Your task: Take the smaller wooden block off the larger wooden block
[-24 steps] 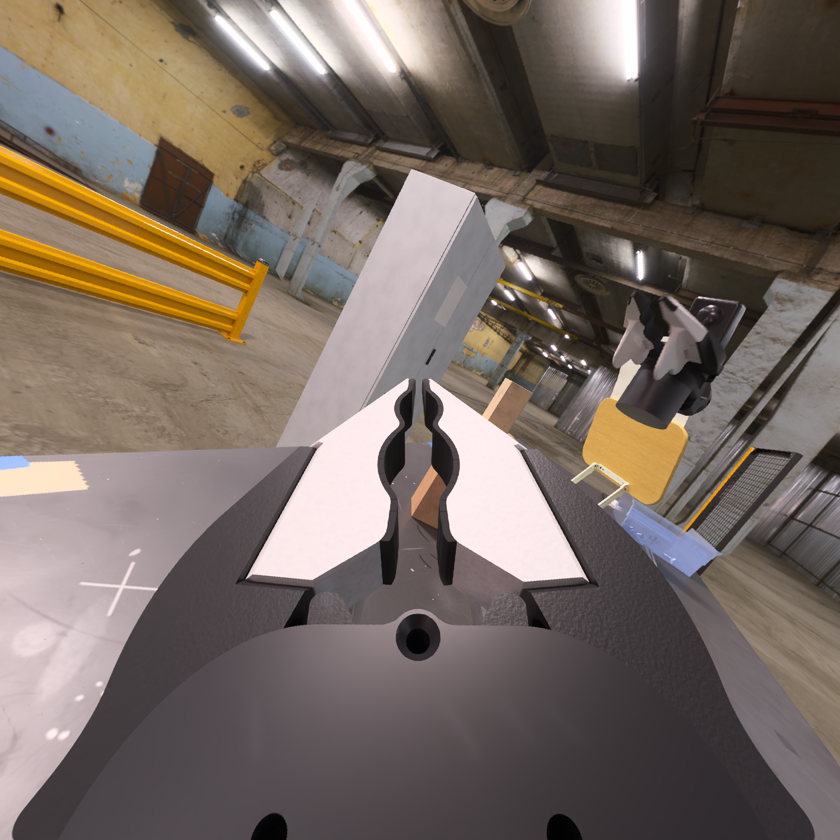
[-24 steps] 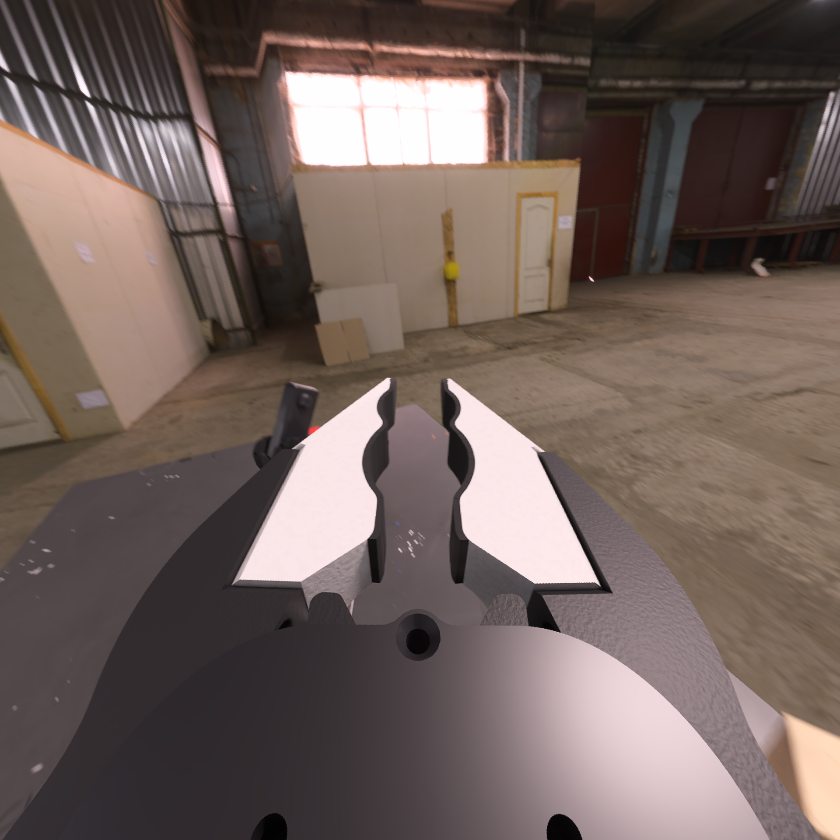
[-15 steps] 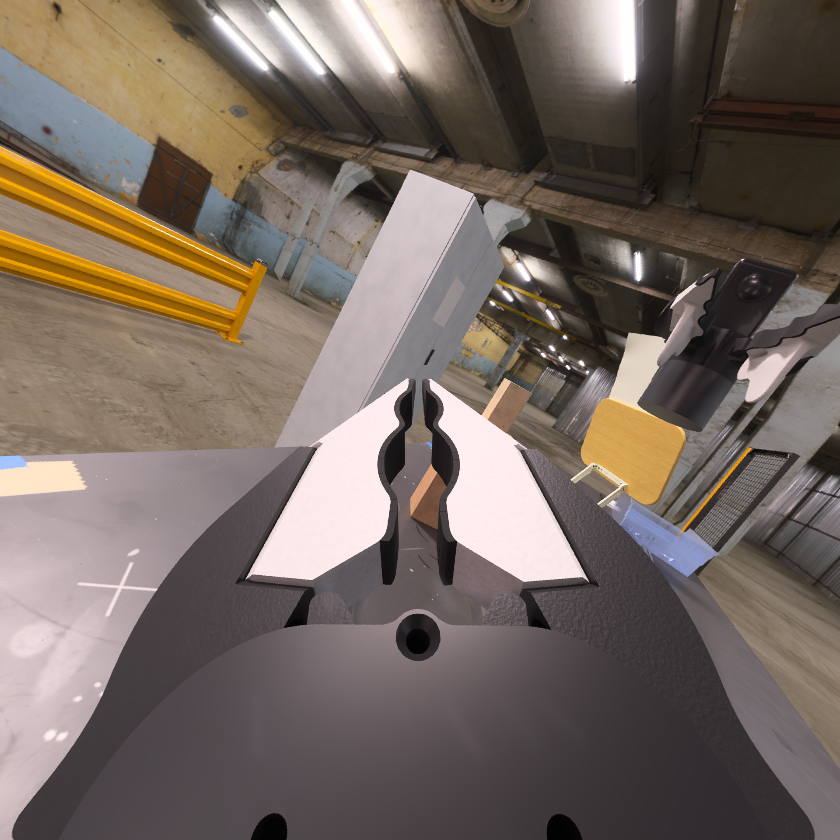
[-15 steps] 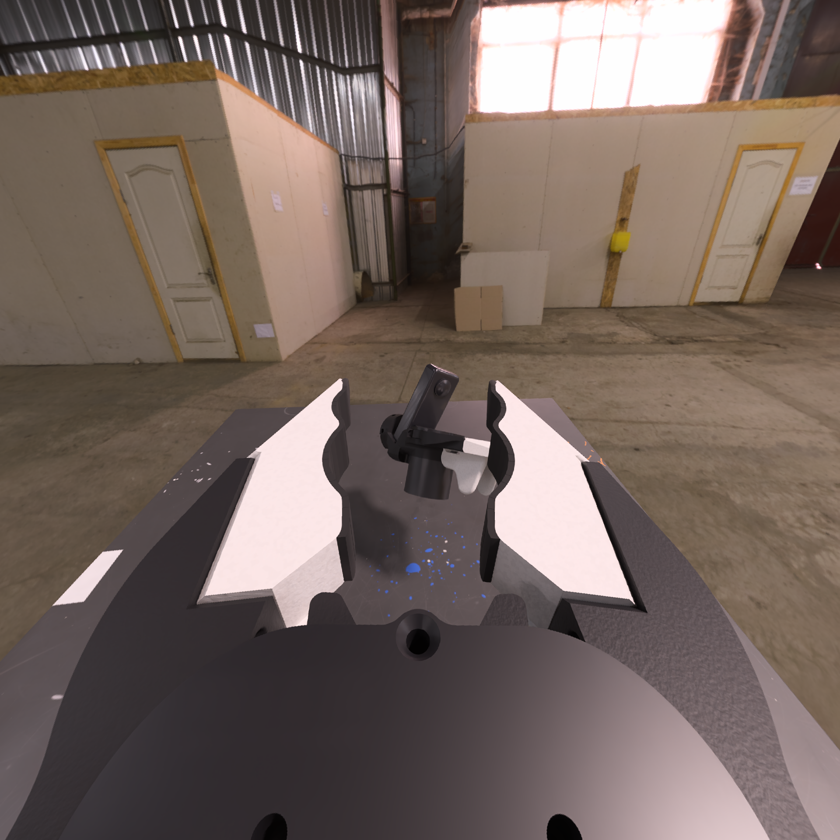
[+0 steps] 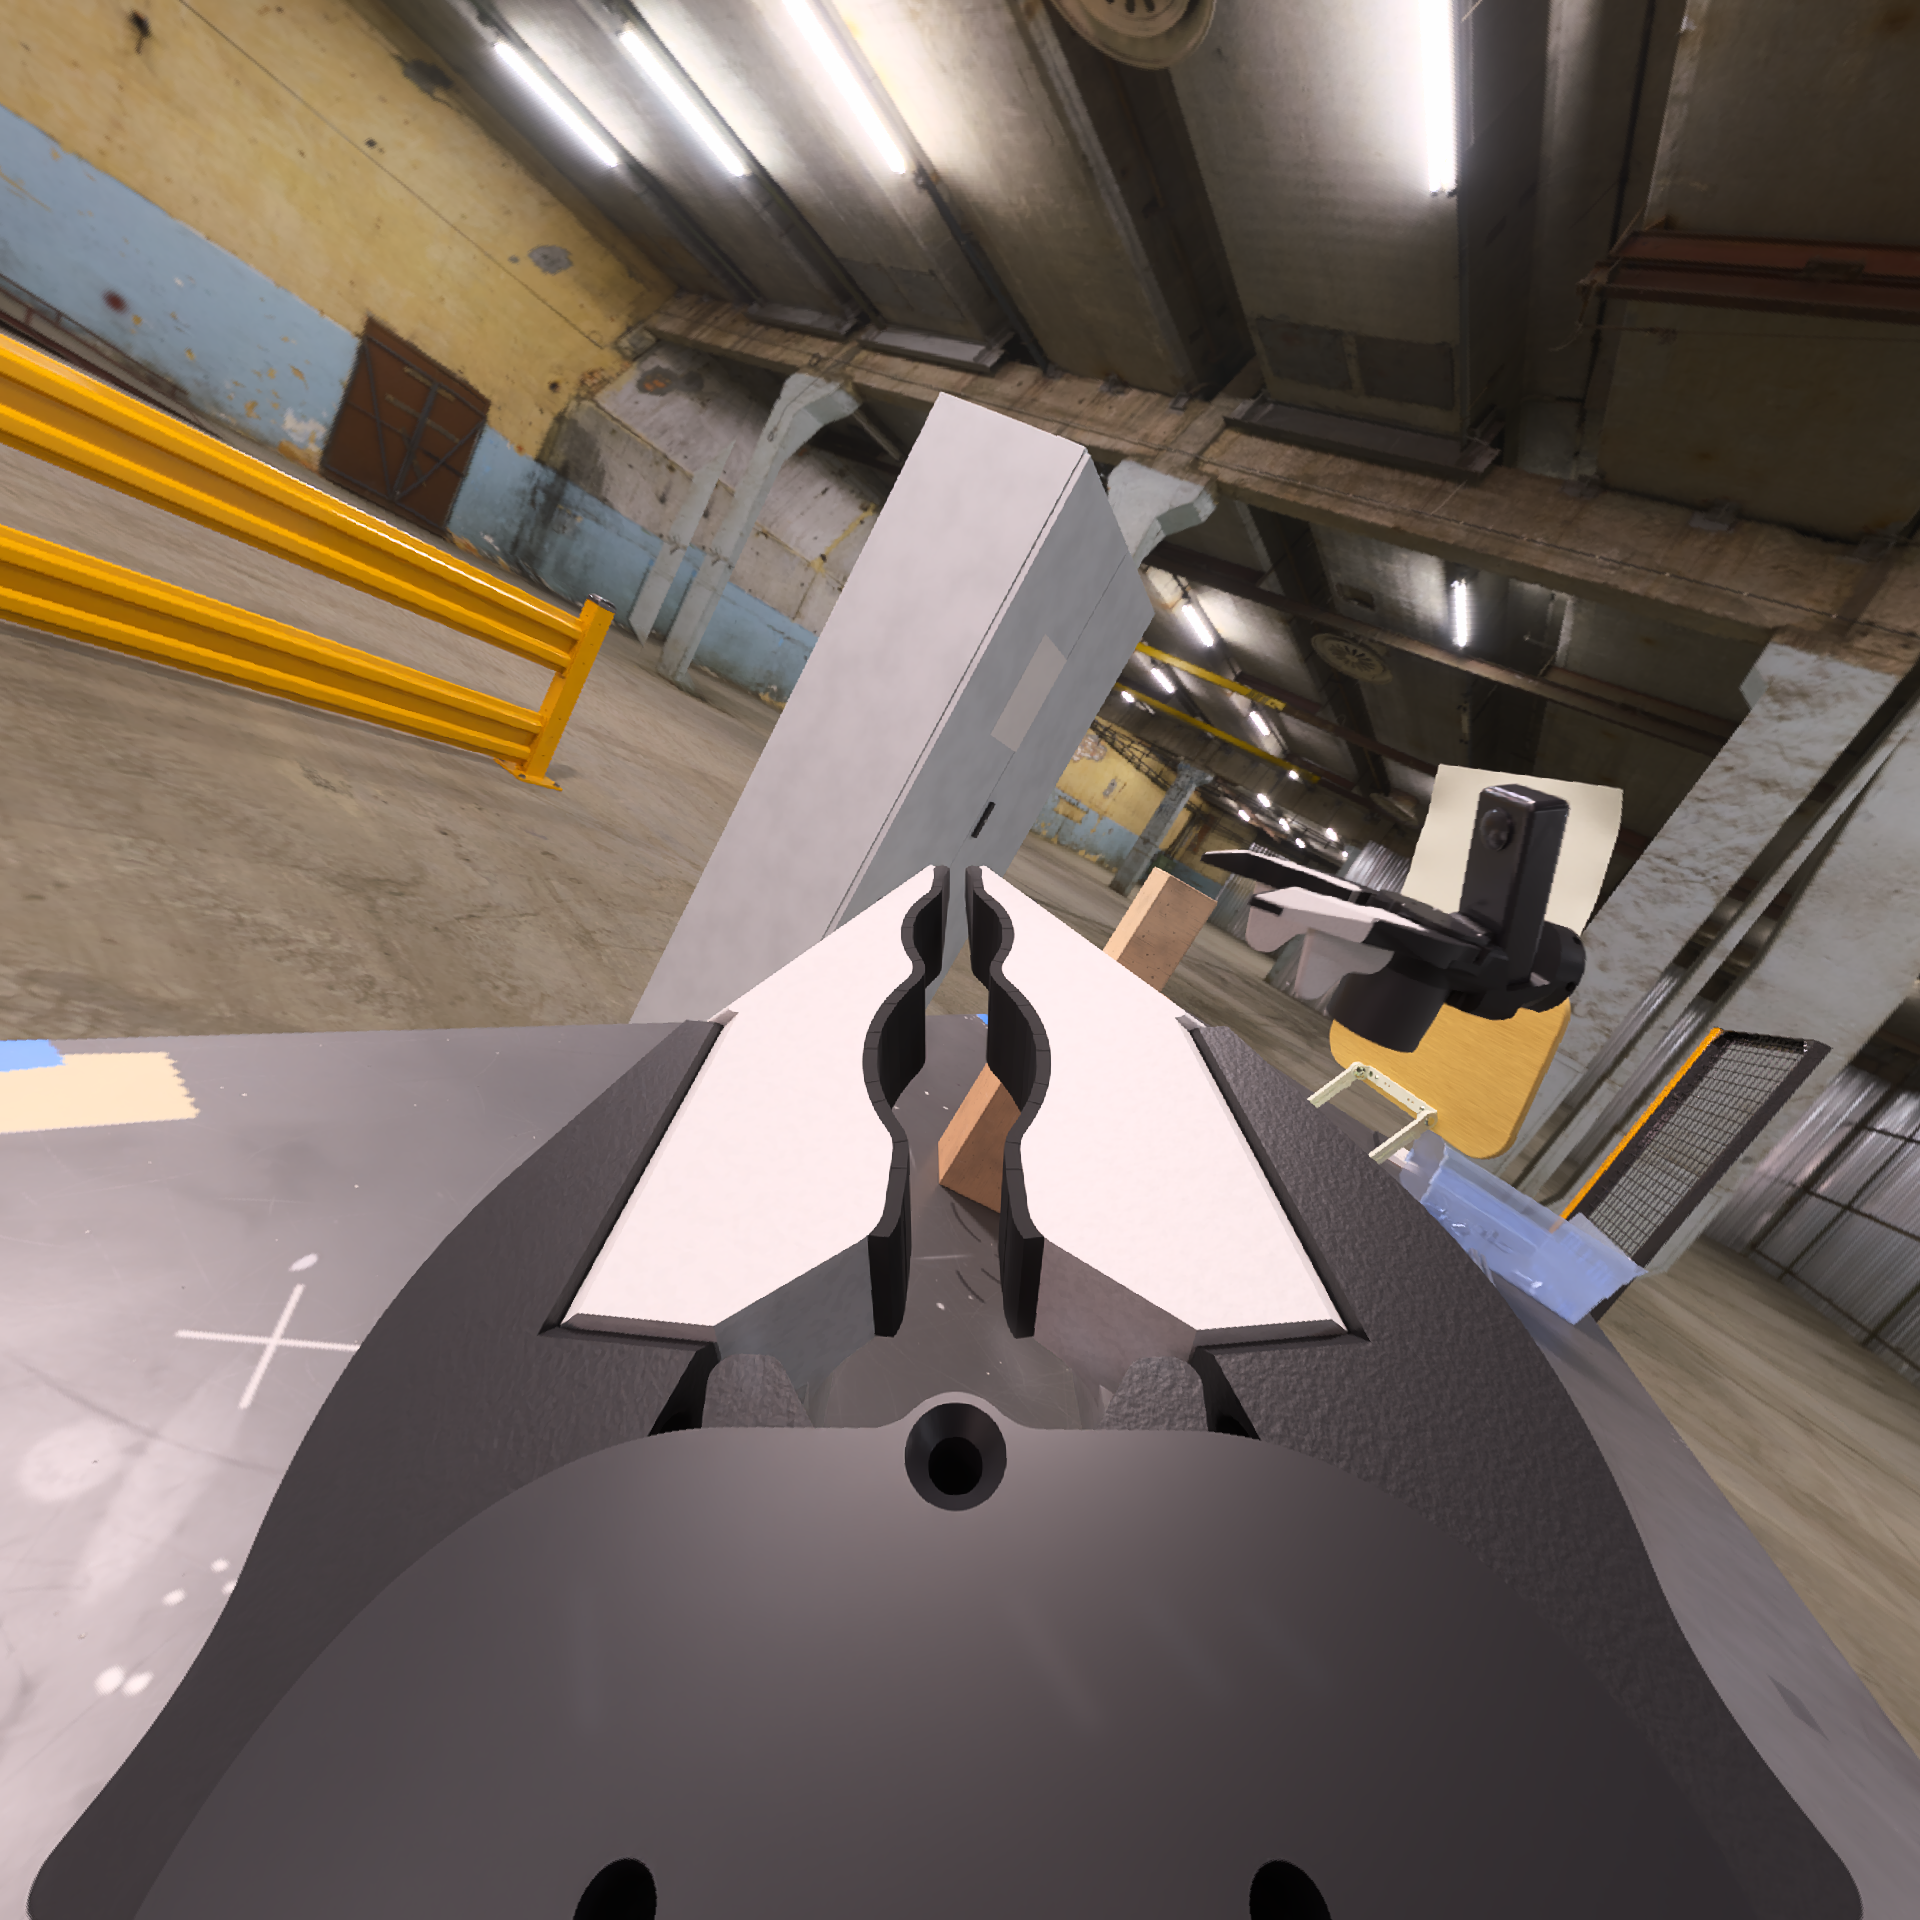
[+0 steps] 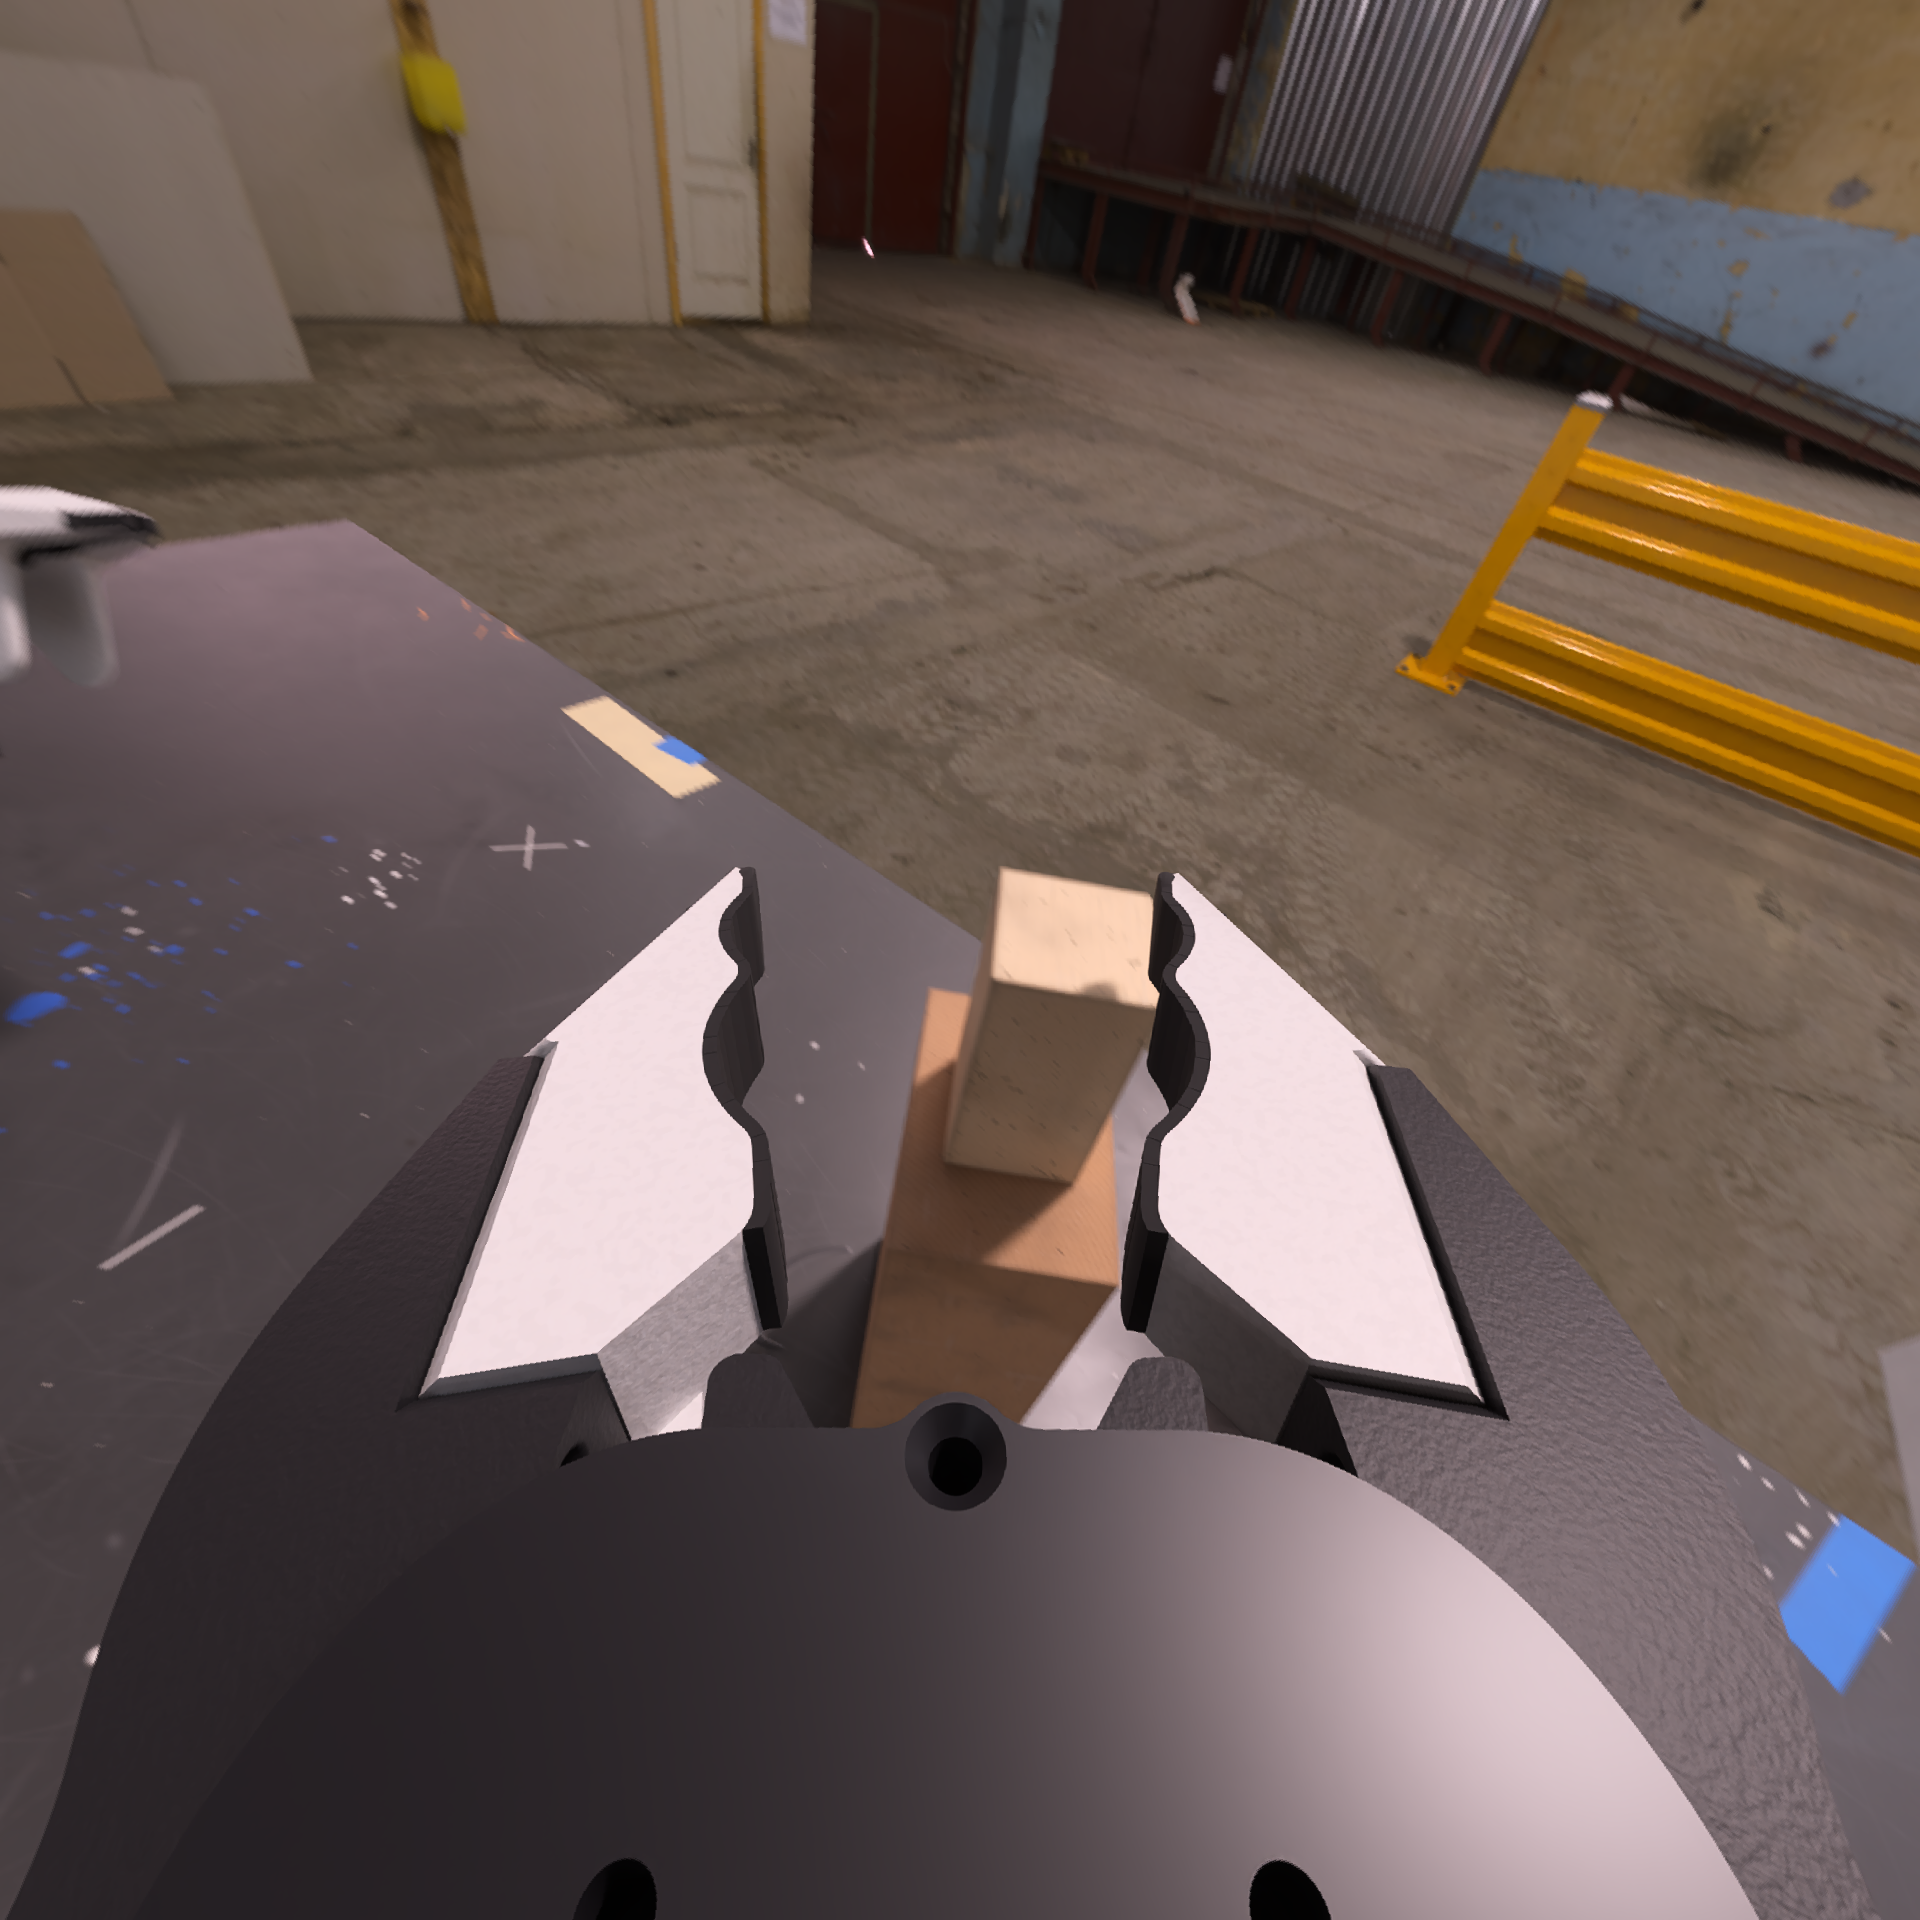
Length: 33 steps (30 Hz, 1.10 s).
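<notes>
Pale smaller wooden block (image 6: 1049,1039) sits atop the larger wooden block (image 6: 987,1278), right gripper (image 6: 951,914) spread wide around it, left gripper (image 5: 956,883) nearly closed on nothing, so I'd centre up before squeezing.

A dark grey table (image 6: 260,987) carried white scuff marks, blue paint flecks (image 6: 83,961) and a beige tape strip (image 5: 94,1086) near one edge. A clear plastic bin (image 5: 1527,1242) sat at the far corner. Beyond stood a tilted grey cabinet (image 5: 935,727) and a yellow guard rail (image 6: 1683,644) on concrete floor.
</notes>
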Each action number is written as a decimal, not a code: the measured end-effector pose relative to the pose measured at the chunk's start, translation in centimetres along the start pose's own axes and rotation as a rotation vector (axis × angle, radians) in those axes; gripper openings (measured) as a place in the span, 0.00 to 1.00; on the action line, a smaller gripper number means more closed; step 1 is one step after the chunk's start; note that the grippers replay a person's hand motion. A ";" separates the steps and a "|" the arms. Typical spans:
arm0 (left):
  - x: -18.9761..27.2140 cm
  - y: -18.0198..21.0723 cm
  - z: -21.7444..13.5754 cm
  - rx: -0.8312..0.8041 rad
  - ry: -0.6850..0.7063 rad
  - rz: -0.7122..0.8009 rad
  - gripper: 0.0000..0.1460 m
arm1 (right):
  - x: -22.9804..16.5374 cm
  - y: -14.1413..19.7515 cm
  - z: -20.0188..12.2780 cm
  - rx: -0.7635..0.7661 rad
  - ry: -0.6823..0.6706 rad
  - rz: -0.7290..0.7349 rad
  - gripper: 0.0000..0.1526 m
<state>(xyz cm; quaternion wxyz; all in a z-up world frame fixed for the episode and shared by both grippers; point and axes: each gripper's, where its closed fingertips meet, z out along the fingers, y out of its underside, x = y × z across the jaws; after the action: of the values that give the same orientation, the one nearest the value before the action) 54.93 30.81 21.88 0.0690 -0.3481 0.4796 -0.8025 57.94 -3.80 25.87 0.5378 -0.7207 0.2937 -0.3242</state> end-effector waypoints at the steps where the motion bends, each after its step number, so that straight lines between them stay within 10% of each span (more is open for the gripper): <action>1: 0.0 0.0 0.0 0.000 0.000 0.000 0.02 | 0.4 0.7 0.2 -0.018 0.012 -0.004 0.49; 33: 1.2 -5.1 -2.6 0.055 -0.166 0.209 0.18 | 2.7 3.9 2.3 -0.125 0.129 -0.142 0.31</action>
<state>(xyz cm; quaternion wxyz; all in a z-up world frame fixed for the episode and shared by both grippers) 53.52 34.83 25.88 0.2012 -0.3594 0.4837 -0.7723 61.10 -5.51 22.08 0.4475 -0.7493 0.2957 -0.3883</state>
